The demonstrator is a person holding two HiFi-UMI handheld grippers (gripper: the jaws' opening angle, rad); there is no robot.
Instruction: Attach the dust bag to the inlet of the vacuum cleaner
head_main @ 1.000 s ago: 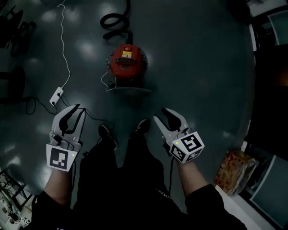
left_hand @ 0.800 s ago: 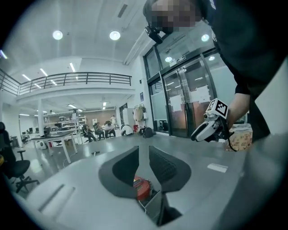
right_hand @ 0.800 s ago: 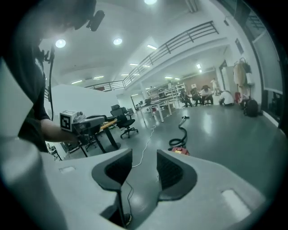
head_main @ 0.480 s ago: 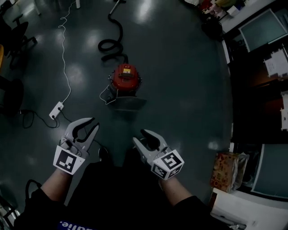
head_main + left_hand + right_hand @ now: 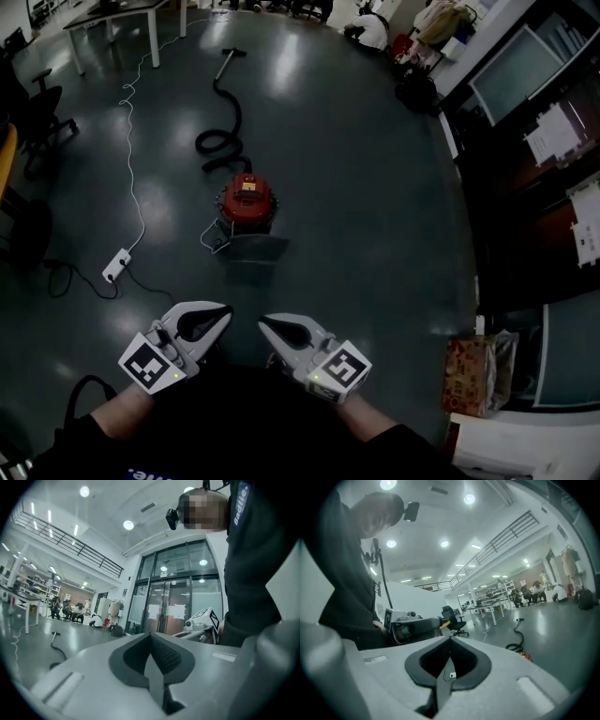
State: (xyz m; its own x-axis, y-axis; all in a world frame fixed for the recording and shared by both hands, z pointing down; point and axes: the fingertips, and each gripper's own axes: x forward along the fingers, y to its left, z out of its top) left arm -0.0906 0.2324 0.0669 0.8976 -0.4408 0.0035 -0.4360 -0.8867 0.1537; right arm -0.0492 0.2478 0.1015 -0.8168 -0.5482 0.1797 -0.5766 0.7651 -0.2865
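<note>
The red vacuum cleaner [image 5: 247,201] stands on the dark floor well ahead of me, its black hose [image 5: 219,141] coiling away behind it. A flat grey piece, apparently the dust bag [image 5: 253,248], lies against its near side. My left gripper [image 5: 228,308] and right gripper [image 5: 262,322] are held close to my body, tips pointing toward each other, both shut and empty. In the left gripper view the shut jaws [image 5: 151,635] face the right gripper [image 5: 202,620]. In the right gripper view the shut jaws [image 5: 450,639] face the left gripper [image 5: 412,625], with the vacuum [image 5: 525,656] low at right.
A white power strip [image 5: 116,266] with its cord lies on the floor to the left. Office chairs [image 5: 42,112] and a desk [image 5: 117,11] stand at the far left. Cabinets line the right side, with a printed bag [image 5: 473,375] at their foot.
Both grippers have risen and drawn together in front of my body. The right jaws went from wide open to shut, the left from slightly open to shut. The head view now looks farther ahead.
</note>
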